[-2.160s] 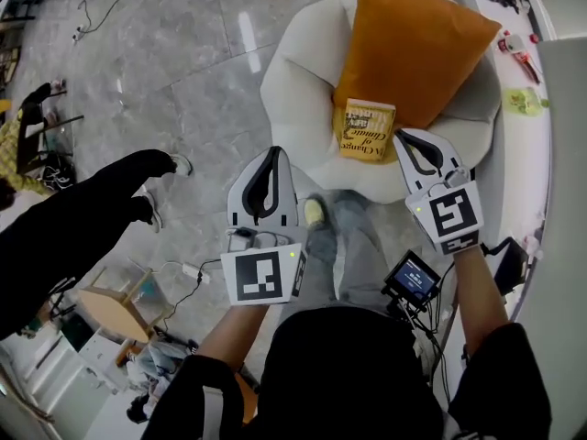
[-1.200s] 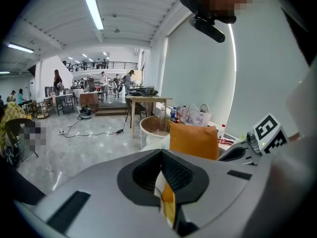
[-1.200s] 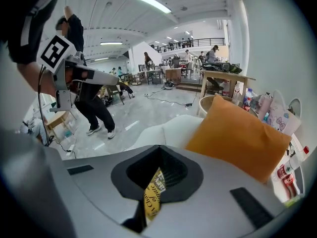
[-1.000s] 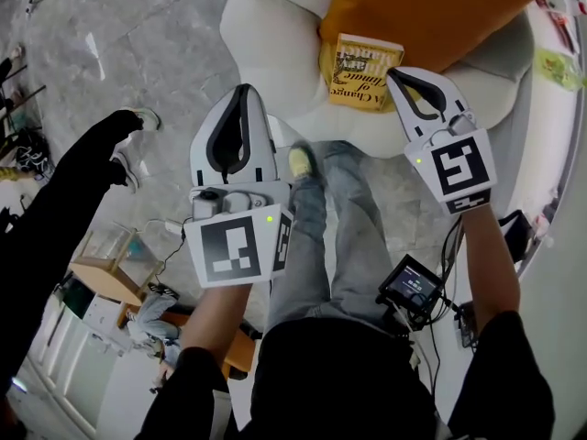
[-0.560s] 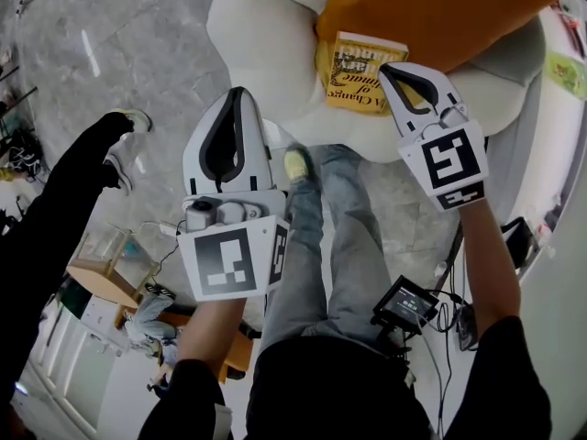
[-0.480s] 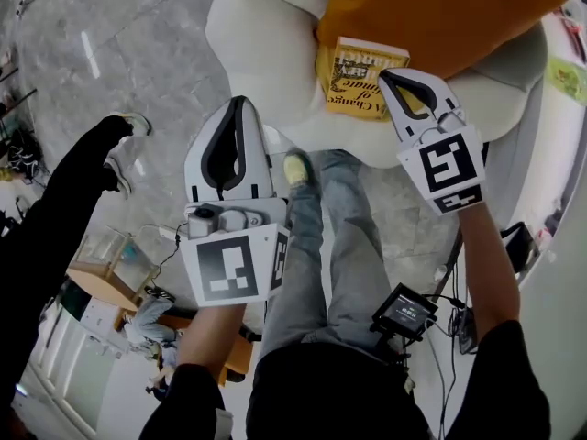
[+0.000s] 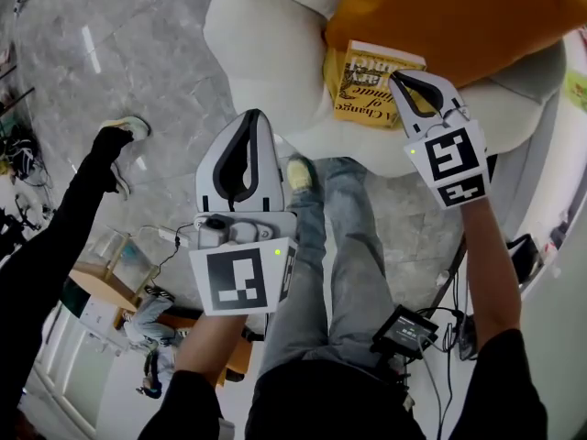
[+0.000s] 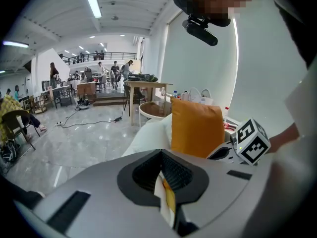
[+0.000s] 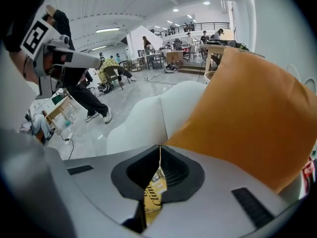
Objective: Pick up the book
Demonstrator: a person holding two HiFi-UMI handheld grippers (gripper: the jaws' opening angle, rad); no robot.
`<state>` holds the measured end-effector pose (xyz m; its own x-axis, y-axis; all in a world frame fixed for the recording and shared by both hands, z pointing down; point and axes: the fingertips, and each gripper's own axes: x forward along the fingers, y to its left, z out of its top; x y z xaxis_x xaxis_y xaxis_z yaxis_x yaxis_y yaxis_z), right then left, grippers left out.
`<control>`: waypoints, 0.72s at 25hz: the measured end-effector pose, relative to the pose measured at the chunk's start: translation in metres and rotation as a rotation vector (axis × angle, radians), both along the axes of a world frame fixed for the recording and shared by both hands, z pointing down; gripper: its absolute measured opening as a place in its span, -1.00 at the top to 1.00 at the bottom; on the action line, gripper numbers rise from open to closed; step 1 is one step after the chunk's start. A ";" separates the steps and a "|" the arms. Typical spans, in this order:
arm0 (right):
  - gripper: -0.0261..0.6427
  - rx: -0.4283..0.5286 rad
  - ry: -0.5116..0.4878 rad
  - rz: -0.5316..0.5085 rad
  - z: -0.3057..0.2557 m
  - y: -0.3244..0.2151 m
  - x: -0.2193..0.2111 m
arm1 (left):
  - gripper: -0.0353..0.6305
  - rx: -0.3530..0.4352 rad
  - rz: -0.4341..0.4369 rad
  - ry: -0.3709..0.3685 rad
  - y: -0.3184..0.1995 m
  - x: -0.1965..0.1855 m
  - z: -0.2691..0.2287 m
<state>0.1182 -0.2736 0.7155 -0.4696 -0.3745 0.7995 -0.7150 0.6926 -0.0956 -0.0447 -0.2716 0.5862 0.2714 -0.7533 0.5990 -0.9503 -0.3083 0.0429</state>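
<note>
A yellow book [image 7: 367, 85] lies on the seat of a white armchair [image 7: 266, 53] and leans against an orange cushion [image 7: 459, 16]. My right gripper [image 7: 396, 76] is shut and empty, its tip over the book's right edge in the head view. In the right gripper view the book [image 9: 154, 192] shows through the hollow behind the closed tips of the right gripper [image 9: 159, 148]. My left gripper [image 7: 255, 115] is also shut and empty. It sits left of the book, by the chair's front edge. The tips of the left gripper [image 8: 160, 153] meet in its own view.
The wearer's legs and a yellow shoe [image 7: 298, 174] stand in front of the chair. Another person's black-clad leg [image 7: 55, 236] reaches in at the left. A wooden stool [image 7: 92, 287] and cables lie on the grey floor. A small monitor [image 7: 404, 330] hangs at the wearer's waist.
Both grippers have sunk toward the chair, the right one staying by the book's right edge. Their jaws have stayed closed. The book has not moved.
</note>
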 end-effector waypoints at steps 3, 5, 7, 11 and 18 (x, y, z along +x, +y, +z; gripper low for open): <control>0.91 -0.007 0.021 0.004 0.011 -0.004 0.004 | 0.87 -0.014 0.003 0.006 -0.001 0.003 0.002; 0.91 -0.013 0.028 0.006 0.021 -0.006 0.006 | 0.87 -0.016 0.003 0.004 -0.004 0.004 0.005; 0.91 -0.025 0.037 0.000 0.043 -0.005 0.009 | 0.87 -0.020 0.001 0.002 -0.006 0.004 0.022; 0.91 -0.050 0.051 -0.018 0.087 -0.004 0.012 | 0.87 -0.025 0.003 -0.003 -0.013 0.005 0.055; 0.51 -0.141 0.018 -0.064 0.109 0.010 0.012 | 0.87 -0.044 0.004 0.017 -0.007 0.020 0.058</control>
